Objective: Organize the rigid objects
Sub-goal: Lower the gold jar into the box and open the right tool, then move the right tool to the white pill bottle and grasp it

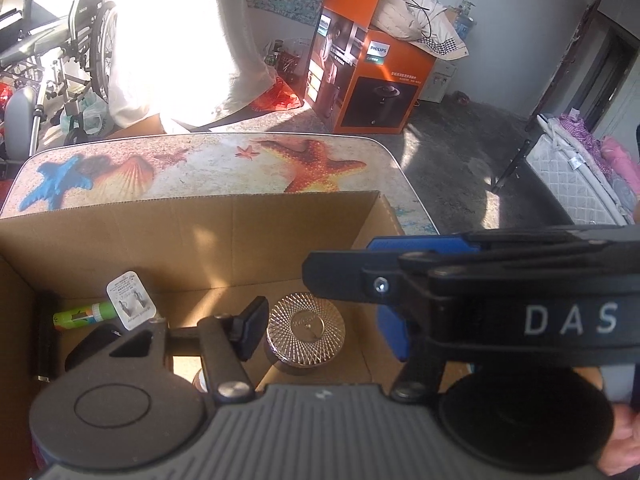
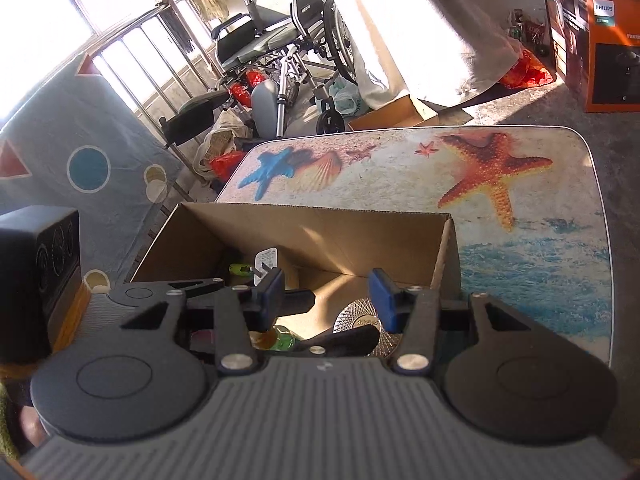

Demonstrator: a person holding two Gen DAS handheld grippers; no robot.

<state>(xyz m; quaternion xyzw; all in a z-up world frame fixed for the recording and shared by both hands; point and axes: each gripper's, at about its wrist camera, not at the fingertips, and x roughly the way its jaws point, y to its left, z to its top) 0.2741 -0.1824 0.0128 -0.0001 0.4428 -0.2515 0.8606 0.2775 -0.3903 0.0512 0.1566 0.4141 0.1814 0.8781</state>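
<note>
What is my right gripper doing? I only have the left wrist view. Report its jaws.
Observer: The right gripper is open and empty, above the brown cardboard box.
Operator: Tell me what lies under it.
Observer: A glossy green item, beside the round patterned metal lid.
Operator: Report what is left of the box.
Observer: A black cube with round dials stands there, outside the box.

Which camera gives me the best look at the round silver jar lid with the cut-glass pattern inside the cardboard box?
The left wrist view: the round silver patterned jar lid sits in full sight on the cardboard box floor, just past the left claw. In the right wrist view only part of it shows, cut off by the right claw and a dark bar.
</note>
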